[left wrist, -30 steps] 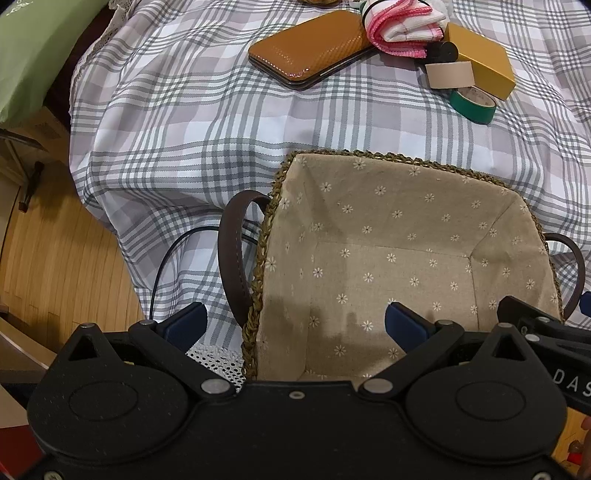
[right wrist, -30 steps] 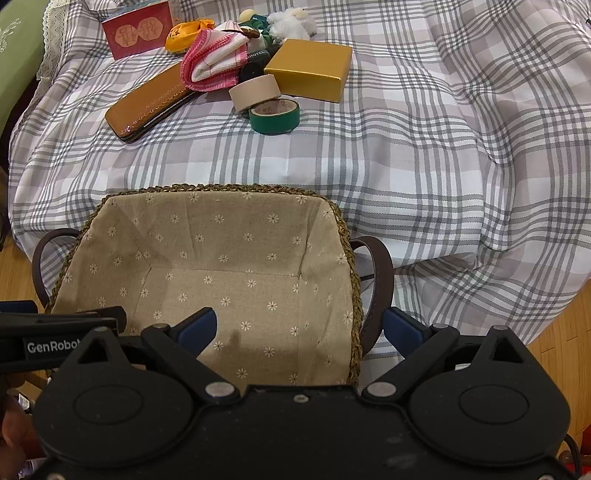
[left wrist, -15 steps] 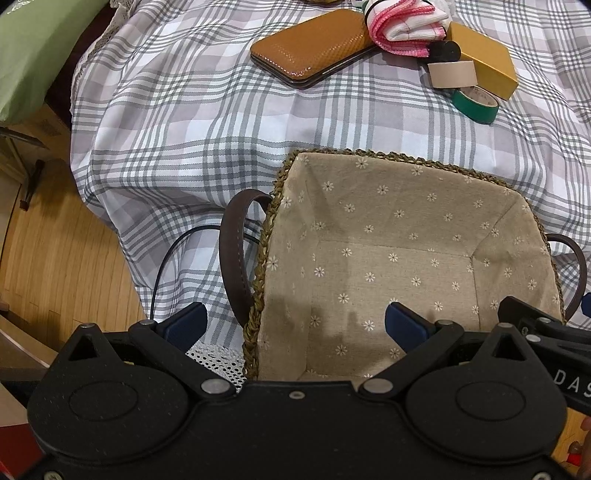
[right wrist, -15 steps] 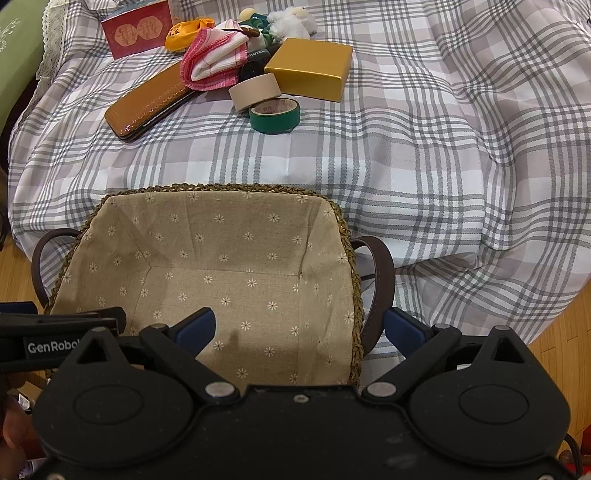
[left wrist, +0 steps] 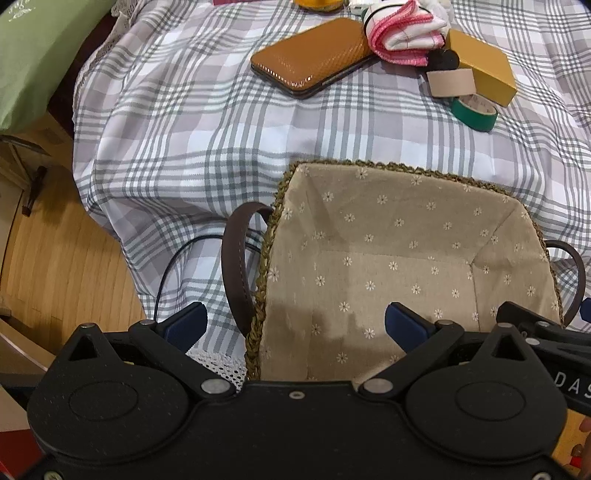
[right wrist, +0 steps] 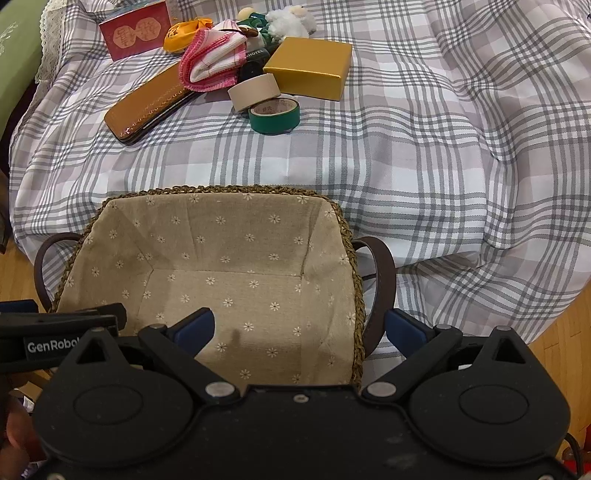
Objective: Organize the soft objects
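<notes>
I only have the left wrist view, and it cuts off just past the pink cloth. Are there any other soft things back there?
Observer: Yes. The right wrist view shows a white plush toy behind the pink cloth, just beyond the gold box.
Operator: Anything else along that far edge?
Observer: A red card with gold print stands at the pile's left end.
Operator: Where is the right gripper?
Observer: The right gripper is open. Its fingers straddle the right rim of the basket, with the brown handle between them.
</notes>
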Motion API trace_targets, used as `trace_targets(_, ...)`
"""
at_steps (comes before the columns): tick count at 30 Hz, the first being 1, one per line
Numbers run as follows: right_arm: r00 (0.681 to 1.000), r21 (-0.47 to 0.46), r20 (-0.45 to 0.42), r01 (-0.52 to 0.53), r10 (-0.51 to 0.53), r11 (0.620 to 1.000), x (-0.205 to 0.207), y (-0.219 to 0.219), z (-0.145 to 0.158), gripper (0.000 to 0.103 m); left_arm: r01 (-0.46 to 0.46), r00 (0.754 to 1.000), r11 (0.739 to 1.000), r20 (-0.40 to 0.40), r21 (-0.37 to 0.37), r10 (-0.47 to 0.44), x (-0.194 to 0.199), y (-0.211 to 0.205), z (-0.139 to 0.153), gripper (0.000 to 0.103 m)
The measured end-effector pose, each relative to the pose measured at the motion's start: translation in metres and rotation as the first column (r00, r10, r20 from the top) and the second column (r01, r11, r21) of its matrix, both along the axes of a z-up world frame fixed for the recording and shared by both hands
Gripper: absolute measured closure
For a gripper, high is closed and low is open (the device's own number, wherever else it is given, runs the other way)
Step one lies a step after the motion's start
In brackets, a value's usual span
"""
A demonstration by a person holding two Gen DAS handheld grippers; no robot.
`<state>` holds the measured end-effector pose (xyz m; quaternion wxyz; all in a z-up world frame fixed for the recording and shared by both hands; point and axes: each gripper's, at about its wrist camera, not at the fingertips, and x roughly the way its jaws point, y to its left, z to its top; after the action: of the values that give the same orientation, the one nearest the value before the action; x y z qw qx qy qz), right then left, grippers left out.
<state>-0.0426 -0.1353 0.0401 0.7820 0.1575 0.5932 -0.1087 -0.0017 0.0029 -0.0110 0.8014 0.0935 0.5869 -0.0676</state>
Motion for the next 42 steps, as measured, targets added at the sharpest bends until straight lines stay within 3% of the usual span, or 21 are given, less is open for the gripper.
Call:
trace_targets(7,0.999,-0.038,0.030,-0.020,0.022,0.999,0.001,0.002,0.003,0.003,0.020,0.996,1.000,0.092,0.006,-0.020,-0.001,-0.004,0.011,0.004)
trace_targets(11,0.999,-0.063,0.054,0.003,0.000,0.998,0.004,-0.002,0.007,0.004,0.034,0.994,0.999,0.104,-0.019,-0.032,0.006,-0.003,0.017,0.004)
trace_targets(19,0.997,0.013,0.074,0.036,-0.037,0.999,0.018,-0.027,0.009,0.012,0.052,0.989,0.997,0.140,-0.053,-0.045,0.023,-0.006,0.028,0.004)
trace_targets(26,0.977,0.000,0.206,0.057,-0.056,0.998,0.040,-0.056,0.026,0.008,0.047,0.985,0.997,0.167,-0.068,-0.035,0.046,-0.011,0.037,0.004)
trace_targets(29,0.962,-0.022,0.262,0.090,-0.081,0.996,0.051,-0.068,0.036,0.007,0.045,0.980,0.998,0.198,-0.053,-0.034,0.055,-0.015,0.040,0.004)
trace_targets(33,0.960,0.009,0.270,0.074,-0.074,0.997,0.076,-0.083,0.040,0.007,0.049,0.973,0.998,0.226,-0.031,-0.041,0.072,-0.025,0.042,0.004)
trace_targets(38,0.951,-0.072,0.306,0.072,-0.046,0.995,0.110,-0.088,0.042,0.007,0.087,0.974,0.993,0.218,-0.078,-0.069,0.098,-0.035,0.044,0.004)
trace_targets(42,0.948,-0.068,0.313,0.087,-0.061,0.994,0.140,-0.101,0.038,0.011,0.087,0.971,0.989,0.232,-0.121,-0.057,0.121,-0.041,0.047,0.004)
